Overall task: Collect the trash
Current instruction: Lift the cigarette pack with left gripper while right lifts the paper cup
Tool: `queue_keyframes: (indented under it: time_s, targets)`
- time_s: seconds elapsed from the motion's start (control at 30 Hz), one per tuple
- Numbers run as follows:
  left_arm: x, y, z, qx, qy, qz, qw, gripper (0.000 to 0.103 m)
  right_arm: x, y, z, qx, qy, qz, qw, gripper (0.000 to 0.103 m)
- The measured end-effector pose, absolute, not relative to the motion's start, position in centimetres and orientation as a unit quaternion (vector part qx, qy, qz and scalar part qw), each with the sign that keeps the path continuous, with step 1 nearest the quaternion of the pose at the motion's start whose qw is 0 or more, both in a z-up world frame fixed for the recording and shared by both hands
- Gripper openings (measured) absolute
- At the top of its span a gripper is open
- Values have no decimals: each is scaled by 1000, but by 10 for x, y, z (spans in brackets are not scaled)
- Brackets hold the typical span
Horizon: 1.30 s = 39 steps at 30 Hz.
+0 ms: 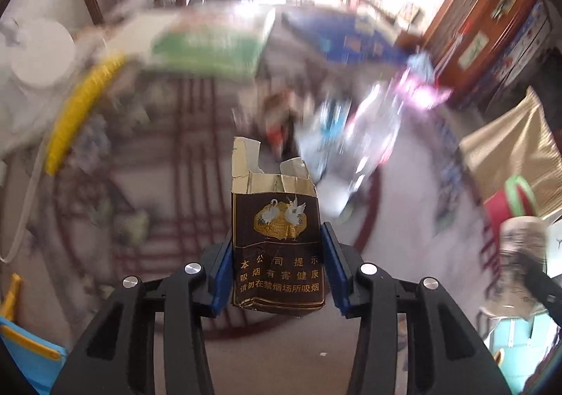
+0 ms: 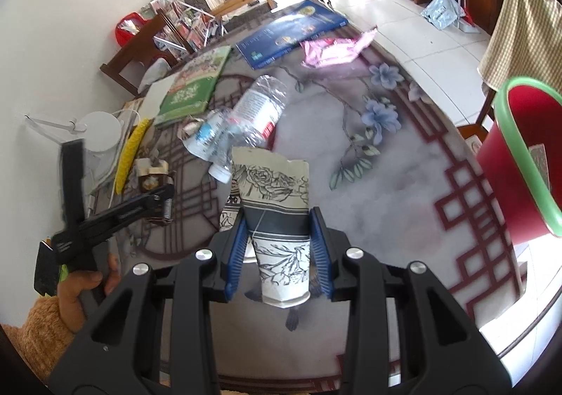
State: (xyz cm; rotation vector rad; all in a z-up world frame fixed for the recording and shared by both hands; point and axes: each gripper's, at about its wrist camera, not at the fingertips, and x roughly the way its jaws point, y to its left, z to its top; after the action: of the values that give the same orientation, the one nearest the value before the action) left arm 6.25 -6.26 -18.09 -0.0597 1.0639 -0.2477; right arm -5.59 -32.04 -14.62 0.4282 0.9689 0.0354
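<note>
My left gripper (image 1: 277,254) is shut on a torn dark brown cigarette pack (image 1: 277,237) with gold print, held above the patterned table. It also shows at the left of the right wrist view (image 2: 154,184). My right gripper (image 2: 277,237) is shut on a crushed paper cup (image 2: 277,219) with black flower drawings, also seen at the right edge of the left wrist view (image 1: 520,261). Crushed clear plastic bottles (image 2: 246,117) and a pink wrapper (image 2: 333,47) lie on the table (image 2: 404,184). A red bin with a green rim (image 2: 523,156) stands at the right.
A green book (image 2: 193,86) and a blue book (image 2: 291,33) lie at the table's far side. A yellow comb-like strip (image 2: 131,152) and a white lamp base (image 2: 100,131) are at the left. A checked cloth (image 2: 520,33) hangs on a chair at the right.
</note>
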Motion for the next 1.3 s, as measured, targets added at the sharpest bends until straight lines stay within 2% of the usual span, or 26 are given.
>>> queue_keyframes:
  time_s: [0.23,0.43,0.8,1.3]
  targets:
    - [45,-47,-96,-36,414,-128,900,42,-41,-304,-108,185,420,49,887,35]
    - [34,-55,-64,-15,363,-128,923,43,-39,-289,-79,168,389,71,903,35]
    - [30,-71,-56,-10,349,-126,929,43,-39,-302,-52,160,358,56,918,35]
    - [27,-104,-65,12,365,-100,925,43,-36,-327,-67,182,367,76,909,35]
